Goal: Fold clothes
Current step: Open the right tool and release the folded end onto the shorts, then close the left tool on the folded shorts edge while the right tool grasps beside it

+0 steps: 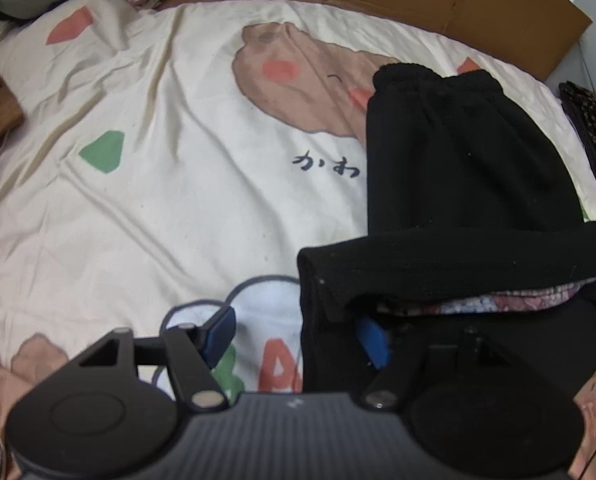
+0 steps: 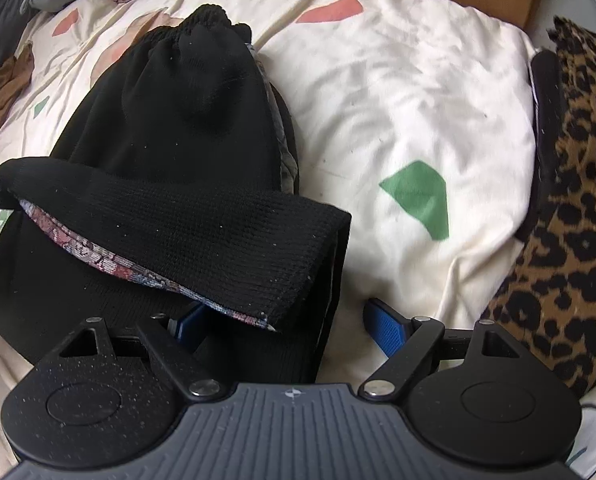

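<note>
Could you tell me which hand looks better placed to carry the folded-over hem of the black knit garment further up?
Probably both together: the left gripper and right gripper each straddle a hem corner of the black knit garment, jaws open.

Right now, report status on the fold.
Left gripper and right gripper both open, straddling the folded hem. Black knitted garment with patterned lining half folded on the cream printed bedsheet. Nothing in the way.

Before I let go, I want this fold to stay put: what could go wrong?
1. Both grippers, left and right, are open, each with one finger under the black garment's folded hem; pulling out may drag it open.
2. The patterned lining peeks out, so the layers look misaligned.
</note>
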The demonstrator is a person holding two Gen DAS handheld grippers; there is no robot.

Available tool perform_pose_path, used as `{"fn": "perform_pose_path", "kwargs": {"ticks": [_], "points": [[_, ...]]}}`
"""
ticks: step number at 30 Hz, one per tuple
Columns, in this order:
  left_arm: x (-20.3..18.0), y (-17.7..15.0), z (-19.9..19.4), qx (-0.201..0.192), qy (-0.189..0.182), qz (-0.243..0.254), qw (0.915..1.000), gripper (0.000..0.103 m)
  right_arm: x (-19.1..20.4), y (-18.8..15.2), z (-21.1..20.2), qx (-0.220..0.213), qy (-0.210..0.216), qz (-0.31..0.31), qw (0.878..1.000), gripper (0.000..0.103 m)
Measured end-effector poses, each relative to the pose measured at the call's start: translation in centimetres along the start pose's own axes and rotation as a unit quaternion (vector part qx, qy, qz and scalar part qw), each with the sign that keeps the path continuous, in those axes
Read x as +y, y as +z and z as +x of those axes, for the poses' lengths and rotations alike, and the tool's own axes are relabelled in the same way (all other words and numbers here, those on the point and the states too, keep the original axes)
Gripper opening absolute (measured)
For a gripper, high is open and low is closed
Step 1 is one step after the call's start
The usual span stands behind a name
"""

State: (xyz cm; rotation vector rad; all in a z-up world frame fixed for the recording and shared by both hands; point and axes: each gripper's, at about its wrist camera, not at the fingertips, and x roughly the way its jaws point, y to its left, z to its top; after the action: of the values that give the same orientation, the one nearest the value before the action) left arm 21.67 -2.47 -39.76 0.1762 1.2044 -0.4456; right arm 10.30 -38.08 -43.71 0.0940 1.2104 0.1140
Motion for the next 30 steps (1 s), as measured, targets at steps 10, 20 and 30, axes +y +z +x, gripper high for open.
{"fn": "perform_pose_path", "kwargs": {"ticks": [10, 20, 30], "points": [[0.1, 2.7, 0.3, -0.029, 0.002, 0.009, 0.9996, 0.069, -0.1, 2.7, -0.2, -0.021, -0.013, -0.022, 0.999, 0.085], [0.3, 2.9, -0.9, -0.05, 0.006, -0.005, 0.9987, 0.065, -2.2, 4.6, -3.1, -0.075, -0.028, 0.011, 0.997, 0.083], [-0.1, 2.4, -0.5, -0.059, -0.026, -0.01, 0.9979, 0.034, -2.7, 4.4, -1.9, -0.074, 0.006, 0.031, 0.997, 0.046]]}}
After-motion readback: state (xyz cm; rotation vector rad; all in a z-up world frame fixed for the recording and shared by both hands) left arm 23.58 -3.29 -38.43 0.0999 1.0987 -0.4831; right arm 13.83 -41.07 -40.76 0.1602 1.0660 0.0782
